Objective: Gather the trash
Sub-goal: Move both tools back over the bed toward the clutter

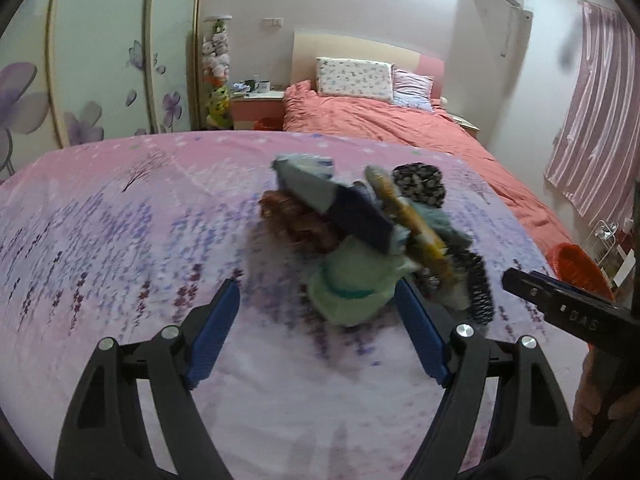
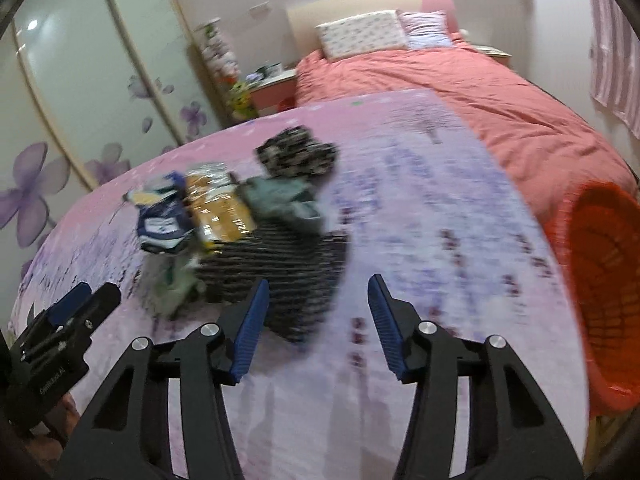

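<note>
A heap of trash and cloth lies on the pink flowered sheet (image 1: 100, 240): a blue and white wrapper (image 1: 340, 208), a yellow snack packet (image 1: 416, 224), a pale green sock-like piece (image 1: 352, 288), a reddish crumpled piece (image 1: 292, 220) and a striped black cloth (image 1: 478, 288). My left gripper (image 1: 318, 284) is open, its right finger beside the green piece. In the right wrist view the blue wrapper (image 2: 164, 216), yellow packet (image 2: 220, 208) and striped cloth (image 2: 292, 272) lie ahead of my right gripper (image 2: 318, 284), which is open and empty. An orange basket (image 2: 600, 280) stands at the right.
A bed with a coral duvet (image 1: 400, 124) and pillows (image 1: 354, 76) lies beyond. A wardrobe with purple flowers (image 1: 80, 80) is at the left, a nightstand (image 1: 256, 104) by the bed, a pink curtain (image 1: 596, 120) at the right. The orange basket (image 1: 576, 264) sits beside the sheet's right edge.
</note>
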A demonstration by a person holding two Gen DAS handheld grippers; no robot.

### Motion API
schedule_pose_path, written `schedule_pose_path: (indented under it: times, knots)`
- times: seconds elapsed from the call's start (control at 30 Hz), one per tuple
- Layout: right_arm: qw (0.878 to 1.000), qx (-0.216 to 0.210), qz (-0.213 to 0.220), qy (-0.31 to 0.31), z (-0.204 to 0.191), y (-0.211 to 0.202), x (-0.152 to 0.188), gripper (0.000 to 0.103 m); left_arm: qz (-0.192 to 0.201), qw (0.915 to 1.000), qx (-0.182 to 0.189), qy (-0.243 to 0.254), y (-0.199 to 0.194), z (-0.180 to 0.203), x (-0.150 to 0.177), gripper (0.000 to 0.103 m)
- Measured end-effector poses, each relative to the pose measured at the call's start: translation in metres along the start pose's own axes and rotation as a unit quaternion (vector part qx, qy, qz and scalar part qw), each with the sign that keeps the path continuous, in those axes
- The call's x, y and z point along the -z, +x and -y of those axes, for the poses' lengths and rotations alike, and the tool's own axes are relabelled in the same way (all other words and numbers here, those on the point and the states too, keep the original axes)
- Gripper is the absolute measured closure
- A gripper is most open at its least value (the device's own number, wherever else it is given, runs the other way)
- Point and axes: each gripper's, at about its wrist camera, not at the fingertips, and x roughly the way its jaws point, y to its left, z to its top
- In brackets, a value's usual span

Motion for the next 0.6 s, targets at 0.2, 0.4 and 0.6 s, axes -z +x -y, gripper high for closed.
schedule_pose_path:
  times: [0.2,0.4,0.6]
  knots:
    - [0.999,-0.019,-0.037,0.0,-0.011,0.026,0.002,0.081,-0.026,0.9994,0.019,-0.011,0.016,-0.005,0.006,0.028]
    - [0.999,-0.001,-0.043,-0.034,-0.017,0.03,0.011,0.103,-0.055,0.9978,0.034,-0.013,0.041,0.001,0.005,0.035]
    - [1.0,-0.007,-0.016,-0.022,-0.008,0.023,0.006,0.084,-0.069,0.997,0.032,-0.013,0.056,0.004,0.001,0.038]
